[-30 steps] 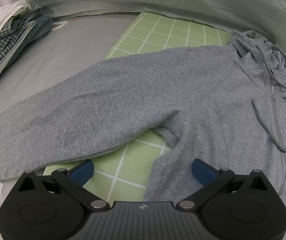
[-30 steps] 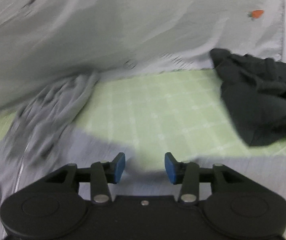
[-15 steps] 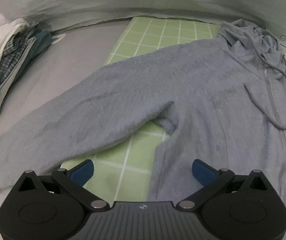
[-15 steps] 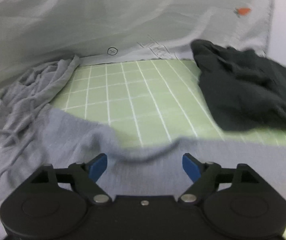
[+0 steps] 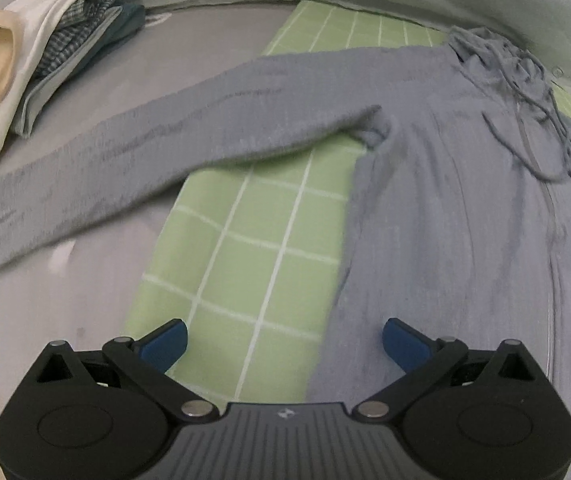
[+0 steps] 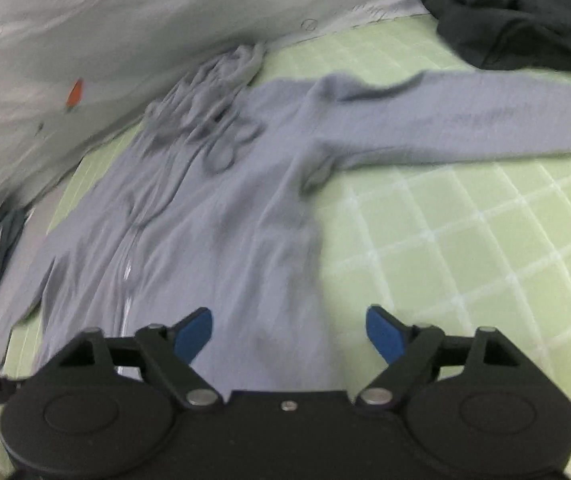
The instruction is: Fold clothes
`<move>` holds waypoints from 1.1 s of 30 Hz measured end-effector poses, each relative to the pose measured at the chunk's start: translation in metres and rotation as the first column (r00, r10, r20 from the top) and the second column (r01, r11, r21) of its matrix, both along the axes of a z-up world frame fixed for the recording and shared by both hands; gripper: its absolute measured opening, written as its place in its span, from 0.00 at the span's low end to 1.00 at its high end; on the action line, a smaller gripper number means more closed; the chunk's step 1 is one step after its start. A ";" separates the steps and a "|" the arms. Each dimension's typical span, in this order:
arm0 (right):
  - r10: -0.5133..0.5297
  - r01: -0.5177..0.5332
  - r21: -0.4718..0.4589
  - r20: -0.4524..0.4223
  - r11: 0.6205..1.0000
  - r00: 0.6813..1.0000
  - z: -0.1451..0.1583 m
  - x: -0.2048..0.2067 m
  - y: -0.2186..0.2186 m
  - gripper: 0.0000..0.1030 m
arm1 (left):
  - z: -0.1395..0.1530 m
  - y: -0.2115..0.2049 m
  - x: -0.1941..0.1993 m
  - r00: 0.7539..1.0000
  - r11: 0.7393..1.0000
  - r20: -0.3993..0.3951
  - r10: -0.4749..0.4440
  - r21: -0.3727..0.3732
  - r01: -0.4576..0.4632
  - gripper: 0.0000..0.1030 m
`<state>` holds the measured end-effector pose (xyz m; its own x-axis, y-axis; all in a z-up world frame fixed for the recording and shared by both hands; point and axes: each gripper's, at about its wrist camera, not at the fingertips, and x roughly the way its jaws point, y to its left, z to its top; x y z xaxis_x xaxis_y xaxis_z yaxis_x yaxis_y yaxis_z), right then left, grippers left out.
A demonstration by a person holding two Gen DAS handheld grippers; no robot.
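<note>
Left wrist view: my left gripper (image 5: pixel 283 342) hangs low at 6 o'clock, jaws spread wide and grasping nothing, one blue pad over the green grid mat (image 5: pixel 253 236) and the other over the side edge of the grey zip hoodie (image 5: pixel 445 208). The hoodie lies flat and face up, its body running toward 1 o'clock where the hood and drawstrings (image 5: pixel 541 120) bunch against the backdrop, and one sleeve (image 5: pixel 133 160) stretched out toward 9 o'clock, off the mat onto the grey table. Beyond that, at 10 o'clock, sits a stack of folded clothes (image 5: pixel 45 52).

In the right wrist view my right gripper (image 6: pixel 287 330) is equally released, hovering over the hoodie's other side edge at 6 o'clock. The second sleeve (image 6: pixel 485 120) reaches toward 3 o'clock, and a crumpled black garment (image 6: pixel 517 20) lies at 1 o'clock.

My worry: both views are smeared with motion, so a hurried pinch could catch only the top layer, or snag a drawstring and drag the hood. The long sleeve could also slide off the table edge and pull the body askew.
</note>
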<state>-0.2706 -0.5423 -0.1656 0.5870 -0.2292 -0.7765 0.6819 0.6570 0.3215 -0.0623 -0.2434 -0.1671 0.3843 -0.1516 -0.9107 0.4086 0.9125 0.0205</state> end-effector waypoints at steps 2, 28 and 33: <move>0.027 -0.027 -0.015 -0.035 1.000 0.999 0.002 -0.002 0.011 0.22 | -0.001 0.001 -0.006 1.000 1.000 0.001 -0.026 0.002 0.026 0.98; 0.096 -0.173 -0.303 -0.254 0.937 0.963 0.008 0.082 0.090 0.97 | 0.009 0.173 0.094 0.927 0.930 0.091 0.363 -0.105 -0.354 0.99; 0.064 -0.146 -0.295 -0.271 0.944 0.961 0.000 0.098 0.102 0.98 | -0.003 0.211 0.119 0.879 0.876 0.060 0.474 -0.137 -0.463 0.99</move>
<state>-0.1727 -0.4400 -0.1656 0.4137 -0.4299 -0.8025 0.6350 0.7679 -0.0840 0.0563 -0.0327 -0.1704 0.5145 -0.0349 -0.8568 -0.0656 0.9946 -0.0799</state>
